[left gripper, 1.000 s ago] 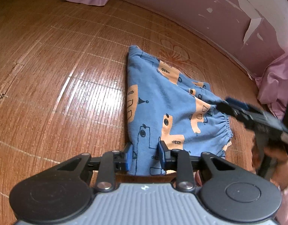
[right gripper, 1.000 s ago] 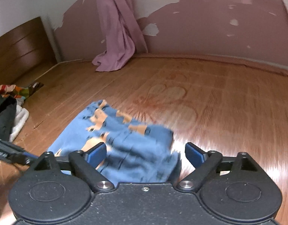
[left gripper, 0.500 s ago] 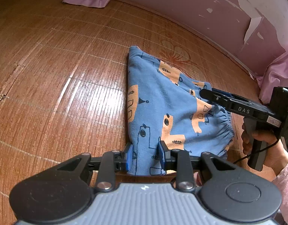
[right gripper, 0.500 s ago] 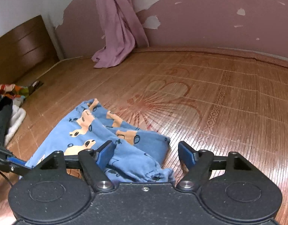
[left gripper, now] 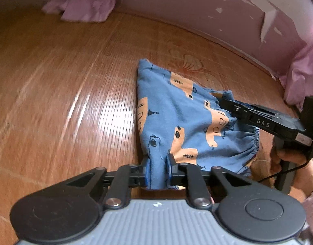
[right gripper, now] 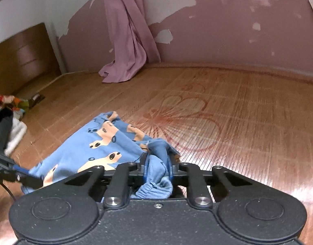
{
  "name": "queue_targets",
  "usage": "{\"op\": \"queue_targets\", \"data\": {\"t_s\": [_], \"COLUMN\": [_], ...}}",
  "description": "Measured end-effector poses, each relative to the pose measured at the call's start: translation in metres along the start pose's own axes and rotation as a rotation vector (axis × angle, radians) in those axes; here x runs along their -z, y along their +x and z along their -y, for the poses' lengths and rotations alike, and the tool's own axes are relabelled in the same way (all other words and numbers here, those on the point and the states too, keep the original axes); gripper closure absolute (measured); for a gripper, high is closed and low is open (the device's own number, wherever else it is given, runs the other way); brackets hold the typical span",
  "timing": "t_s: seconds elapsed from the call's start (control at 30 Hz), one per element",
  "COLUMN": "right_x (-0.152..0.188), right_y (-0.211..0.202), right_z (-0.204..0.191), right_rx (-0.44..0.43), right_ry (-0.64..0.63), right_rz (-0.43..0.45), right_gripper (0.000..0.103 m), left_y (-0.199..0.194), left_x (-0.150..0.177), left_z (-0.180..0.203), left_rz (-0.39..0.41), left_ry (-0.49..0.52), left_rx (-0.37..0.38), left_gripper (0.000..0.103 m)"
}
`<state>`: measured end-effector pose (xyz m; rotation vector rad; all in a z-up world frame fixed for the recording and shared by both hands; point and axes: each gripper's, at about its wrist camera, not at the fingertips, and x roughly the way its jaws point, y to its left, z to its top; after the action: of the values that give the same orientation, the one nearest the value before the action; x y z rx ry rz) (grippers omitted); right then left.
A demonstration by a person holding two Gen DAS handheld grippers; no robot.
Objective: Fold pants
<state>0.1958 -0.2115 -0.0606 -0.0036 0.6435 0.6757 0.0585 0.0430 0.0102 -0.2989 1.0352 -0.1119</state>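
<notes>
Left wrist view: the left gripper [left gripper: 158, 168] is clamped on a corner of the blue patterned pants [left gripper: 177, 120], which lie on the bamboo mat [left gripper: 64, 102].

Right wrist view: the right gripper [right gripper: 157, 170] pinches the bunched elastic waistband (apparently 2 layers).

Left hand-held gripper [left gripper: 157, 170] grips pants [left gripper: 177, 120].

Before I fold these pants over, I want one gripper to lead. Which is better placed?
Hard to separate: both are shut on the pants. The right gripper grips the bunched waistband, the left gripper a flat edge. I'd lead with the right.
</notes>
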Motion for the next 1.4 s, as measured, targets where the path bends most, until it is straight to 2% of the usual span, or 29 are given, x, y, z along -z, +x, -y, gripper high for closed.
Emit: {"op": "queue_targets", "data": {"t_s": [0.1,0.37,0.53,0.67,0.77,0.93,1.1,1.2,1.23,1.3,1.33,1.37,1.4], "right_x": [-0.011,-0.079,-0.128,-0.154,-0.158,-0.136,-0.121,-0.123,-0.123,-0.125,-0.126,-0.126,-0.126], "right_y": [-0.005,-0.004,0.011,0.034,0.06,0.104,0.111,0.109,0.106,0.099,0.093,0.087,0.08], "right_z": [-0.006,0.013,0.039,0.069,0.092,0.116,0.13,0.129,0.126,0.122,0.12,0.116,0.112], "right_rx": [0.038,0.098,0.159,0.198,0.21,0.212,0.208,0.211,0.221,0.232,0.232,0.237,0.243], "right_ry": [-0.055,-0.157,-0.235,-0.271,-0.271,-0.247,-0.165,-0.157,-0.163,-0.162,-0.152,-0.143,-0.134], "right_rz": [0.04,0.102,0.131,0.144,0.122,0.023,0.026,0.029,0.034,0.05,0.059,0.07,0.084], "right_gripper": [0.087,0.087,0.087,0.087,0.087,0.087,0.083,0.077,0.075,0.062,0.059,0.049,0.042], "left_y": [0.005,0.016,0.042,0.065,0.095,0.132,0.133,0.133,0.132,0.13,0.128,0.125,0.12], "left_x": [-0.018,-0.093,-0.139,-0.161,-0.171,-0.163,-0.154,-0.16,-0.16,-0.161,-0.161,-0.16,-0.159], "left_z": [0.002,0.024,0.035,0.043,0.044,0.034,0.033,0.034,0.035,0.036,0.036,0.037,0.038], "left_rz": [-0.001,0.107,0.211,0.263,0.258,0.184,0.2,0.187,0.186,0.176,0.171,0.171,0.183], "left_ry": [0.021,0.125,0.127,0.107,0.089,0.026,0.075,0.09,0.084,0.069,0.061,0.058,0.055], "left_rx": [-0.005,0.021,0.051,0.058,0.054,0.034,0.01,-0.002,-0.006,-0.009,-0.014,-0.02,-0.03], "left_gripper": [0.088,0.089,0.09,0.09,0.09,0.09,0.086,0.079,0.072,0.064,0.054,0.04,0.036]}}
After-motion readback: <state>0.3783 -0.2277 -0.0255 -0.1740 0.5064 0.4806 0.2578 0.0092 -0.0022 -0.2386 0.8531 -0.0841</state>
